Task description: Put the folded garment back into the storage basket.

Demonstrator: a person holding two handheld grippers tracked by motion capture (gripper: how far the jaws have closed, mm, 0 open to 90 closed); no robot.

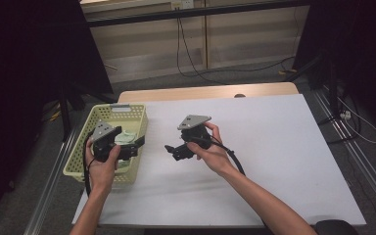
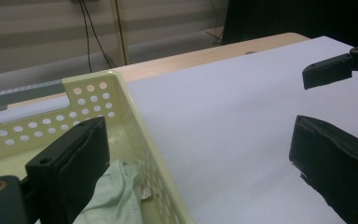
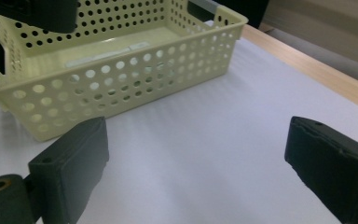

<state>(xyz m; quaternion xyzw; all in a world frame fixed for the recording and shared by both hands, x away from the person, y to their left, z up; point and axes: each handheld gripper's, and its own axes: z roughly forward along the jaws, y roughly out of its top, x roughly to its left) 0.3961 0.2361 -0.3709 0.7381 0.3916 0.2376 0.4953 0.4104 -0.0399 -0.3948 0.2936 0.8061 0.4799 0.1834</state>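
Left gripper (image 1: 136,146) at lower left of the high view, jaws spread wide over the basket (image 1: 127,108), poised above the pale green cloth (image 2: 114,196) lying inside. Right gripper (image 1: 174,149) mid-frame above the white table (image 1: 284,147), likewise wide and empty, apparently waiting its turn.

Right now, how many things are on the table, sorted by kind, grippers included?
Pale yellow perforated plastic basket: 1
Pale green cloth in the basket: 1
Black two-jaw grippers, left gripper and right gripper, both open: 2
Total: 4
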